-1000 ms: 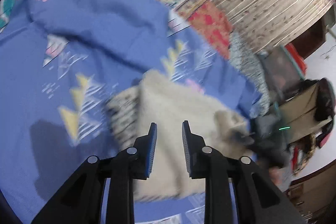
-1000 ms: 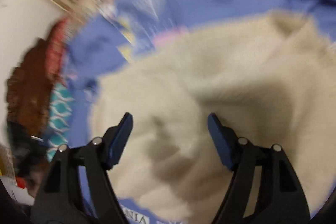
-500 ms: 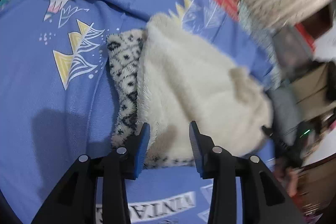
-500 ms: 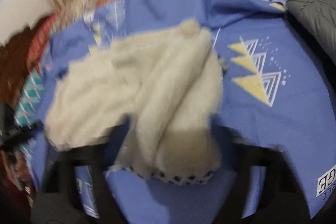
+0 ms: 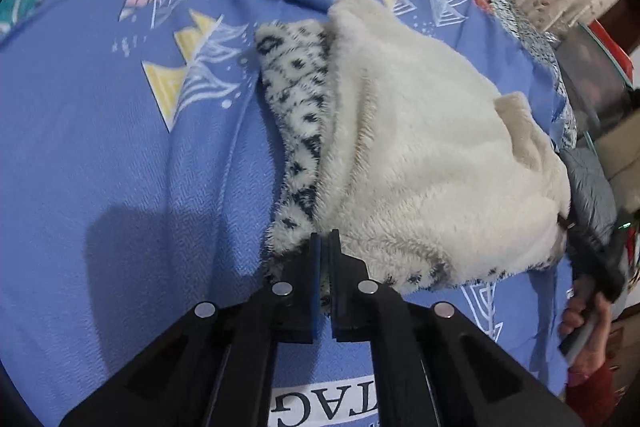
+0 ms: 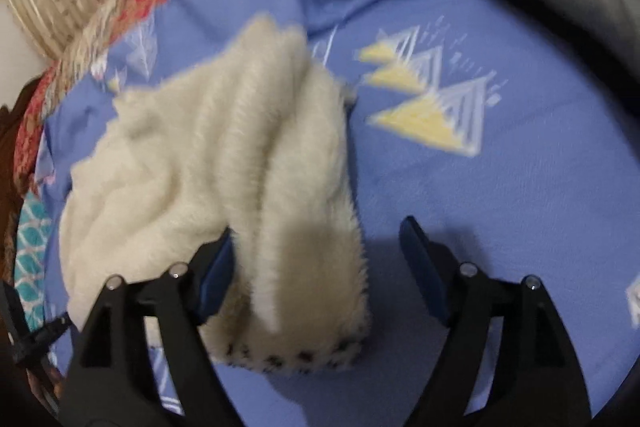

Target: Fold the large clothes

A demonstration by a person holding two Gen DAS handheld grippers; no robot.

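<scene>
Left wrist, fleece garment [image 5: 432, 163] lengthwise, tool [image 5: 325, 247] pinching hem

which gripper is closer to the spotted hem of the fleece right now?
Left. The left gripper is shut on the fleece garment right at its spotted hem. The right gripper is open, straddling the cream side of a fold without pinching it.

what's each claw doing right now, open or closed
Left claw: closed on the fleece garment's hem.
Right claw: open, holding nothing.

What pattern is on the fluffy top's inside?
Black spots on the white fleece lining, clearest in the left wrist view.
</scene>
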